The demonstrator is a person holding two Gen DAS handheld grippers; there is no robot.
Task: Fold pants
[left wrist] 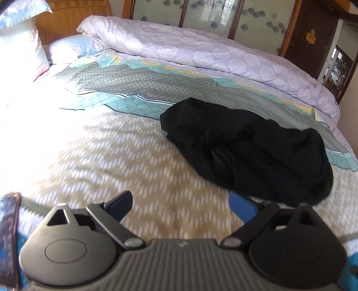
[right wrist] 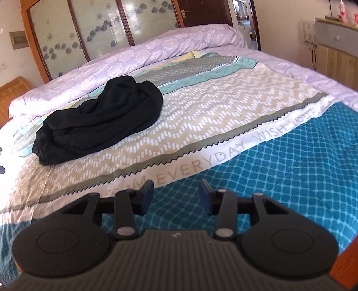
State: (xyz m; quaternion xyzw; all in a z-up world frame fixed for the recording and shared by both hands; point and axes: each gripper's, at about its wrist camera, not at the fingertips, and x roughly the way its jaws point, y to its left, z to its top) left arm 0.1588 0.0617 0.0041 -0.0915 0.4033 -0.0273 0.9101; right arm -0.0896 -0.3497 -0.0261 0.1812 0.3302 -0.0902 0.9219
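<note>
Left gripper [left wrist: 181,207] has its jaws spread wide with nothing between them, only the patterned bedspread [left wrist: 125,156] beneath; its right blue pad sits close to the near edge of the black pants [left wrist: 248,152] but I cannot tell if it touches. Right gripper [right wrist: 176,197] has its jaws partly parted, blue pads facing each other with a clear gap, nothing held, hovering over the teal diamond-print band of the bedspread [right wrist: 279,167]. Black pants [right wrist: 100,118] lie in a crumpled heap on the bed, unfolded, bunched into a long lump across the beige zigzag zone and the grey-green checked stripes. In the right wrist view the heap is up and to the left, well apart from the right gripper. Lilac quilt [left wrist: 201,51] is rolled along the far side of the bed behind the pants; also seen in the right wrist view [right wrist: 134,58]. Pillows [left wrist: 20,44] sit at the upper left of the left wrist view against a wooden headboard [left wrist: 71,20]. Wardrobe with floral glass panels [right wrist: 94,29] stands behind the bed. White band with printed lettering [right wrist: 214,154] runs across the bedspread between the zigzag and teal zones. Left wrist view is motion-blurred near the gripper.
</note>
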